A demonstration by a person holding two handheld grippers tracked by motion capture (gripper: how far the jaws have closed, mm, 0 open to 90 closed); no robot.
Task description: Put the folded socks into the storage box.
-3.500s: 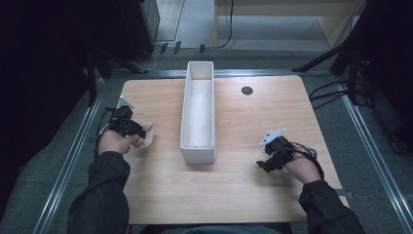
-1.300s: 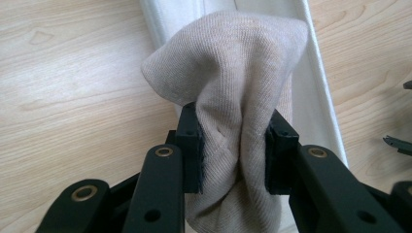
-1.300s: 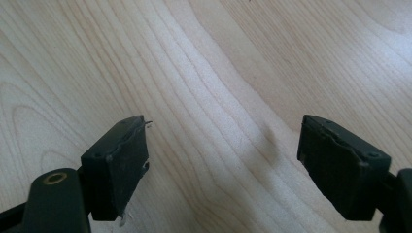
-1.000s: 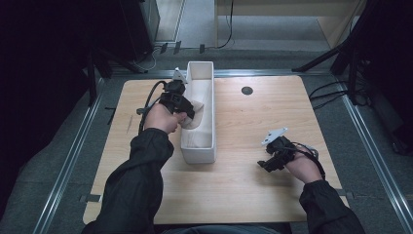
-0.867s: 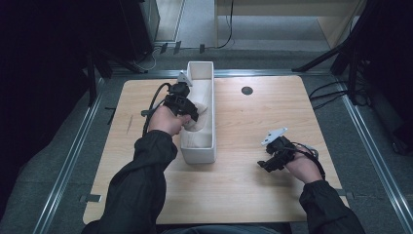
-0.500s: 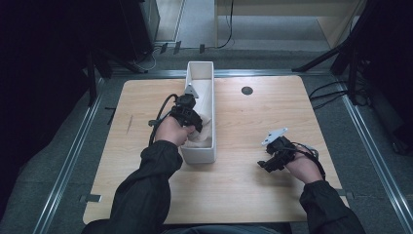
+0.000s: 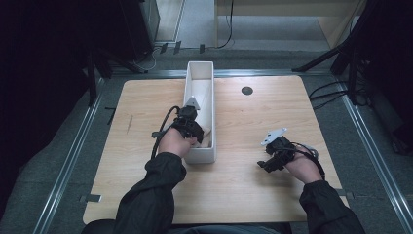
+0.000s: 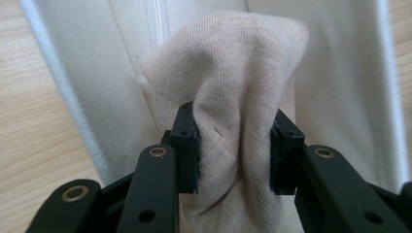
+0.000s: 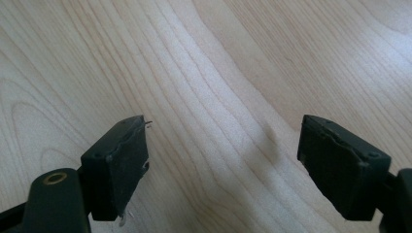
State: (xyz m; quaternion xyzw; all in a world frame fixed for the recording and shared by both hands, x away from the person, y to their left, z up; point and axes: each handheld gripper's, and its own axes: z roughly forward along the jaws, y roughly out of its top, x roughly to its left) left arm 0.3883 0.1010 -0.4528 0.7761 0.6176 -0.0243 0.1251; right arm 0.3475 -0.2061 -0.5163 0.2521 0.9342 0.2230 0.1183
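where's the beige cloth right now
The beige cloth is pinched in the left gripper, over the near end of the white bin at the table's middle.

No readable text, label, brand, number or sign appeared anywhere in the three views.
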